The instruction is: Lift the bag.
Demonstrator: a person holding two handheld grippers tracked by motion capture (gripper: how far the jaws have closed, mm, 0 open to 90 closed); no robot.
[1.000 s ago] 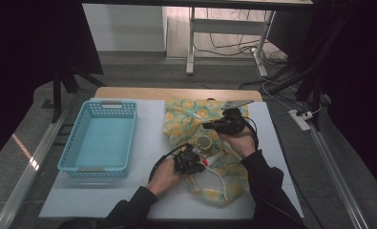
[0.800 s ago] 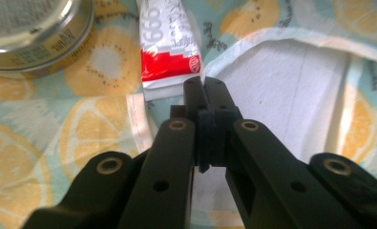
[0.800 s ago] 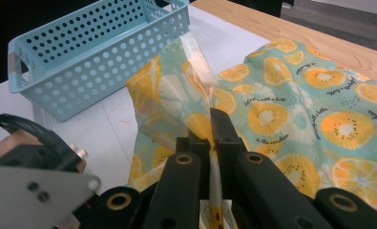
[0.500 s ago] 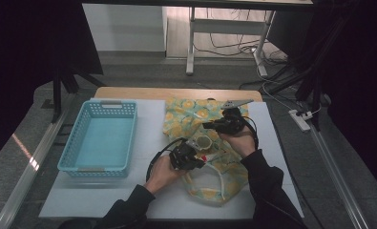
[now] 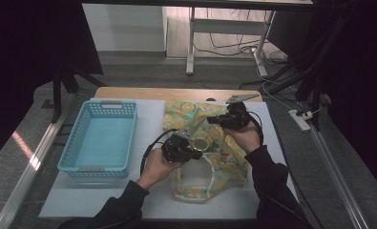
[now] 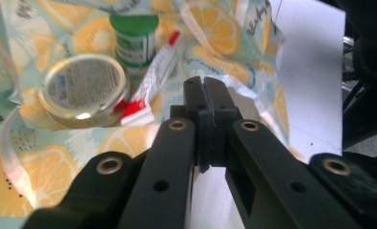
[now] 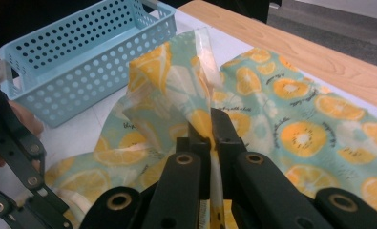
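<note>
The right gripper (image 7: pixel 210 125) pinches the bag's (image 5: pixel 224 157) rim, lifting its mouth open near the worktop's (image 5: pixel 143 200) right edge. The left gripper (image 6: pixel 206 95), fingers shut and empty, hovers beside the jar (image 6: pixel 83 90) inside.

**What sits around your work area**

To your left you have a light blue perforated basket (image 5: pixel 99 138) resting on the white table top (image 5: pixel 148 200), well apart from the right-hand edge. Beyond the far edge of the white surface you can see a strip of wooden board (image 5: pixel 176 93). Further back, a white metal desk frame (image 5: pixel 192 38) stands on the grey floor, with dark cables (image 5: pixel 234 45) trailing beneath it, and a white power strip (image 5: pixel 301 119) lies on the floor off to your right.
</note>
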